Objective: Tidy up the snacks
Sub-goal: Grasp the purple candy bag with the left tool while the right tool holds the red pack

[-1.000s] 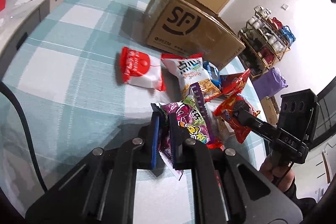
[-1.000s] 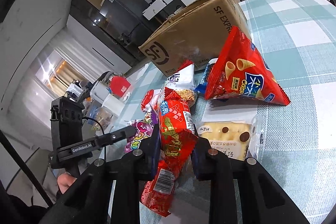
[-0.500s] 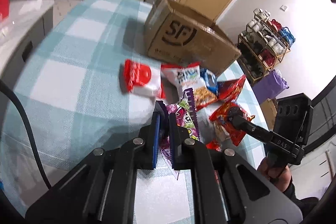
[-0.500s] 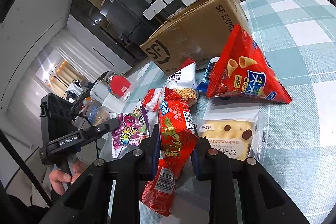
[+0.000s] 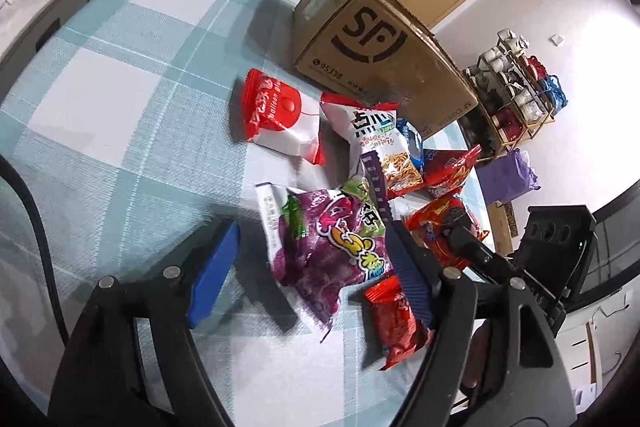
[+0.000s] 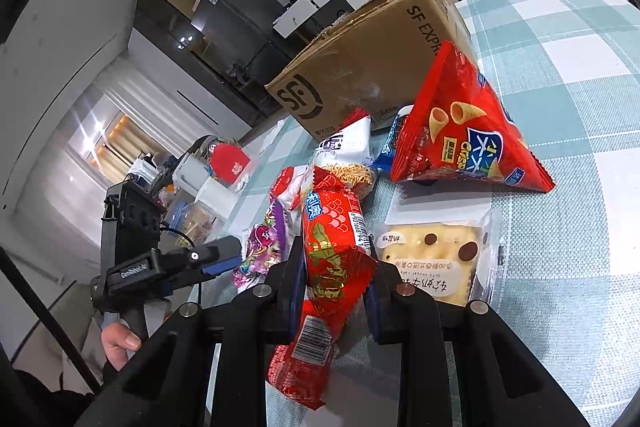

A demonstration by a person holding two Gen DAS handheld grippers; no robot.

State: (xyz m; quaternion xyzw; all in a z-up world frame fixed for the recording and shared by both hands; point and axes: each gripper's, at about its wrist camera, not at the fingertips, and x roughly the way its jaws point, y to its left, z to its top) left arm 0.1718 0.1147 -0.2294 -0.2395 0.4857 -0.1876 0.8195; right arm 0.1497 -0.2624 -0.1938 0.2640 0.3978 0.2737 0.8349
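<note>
My left gripper is open, its blue pads on either side of a purple grape-candy bag that lies on the checked tablecloth. My right gripper is shut on a long red snack packet, held just above the cloth; it also shows in the left wrist view. Other snacks lie in a pile: a red-and-white bag, a white noodle-snack bag, a red cone-chip bag, a clear-wrapped cream cake.
An open brown SF cardboard box stands behind the pile, also in the right wrist view. A small blue packet lies by the box. A shoe rack stands beyond the table. A black cable runs along the left edge.
My left gripper has opened and let go of the purple candy bag, which now lies on the cloth between the pads. My right gripper still holds the red packet.
</note>
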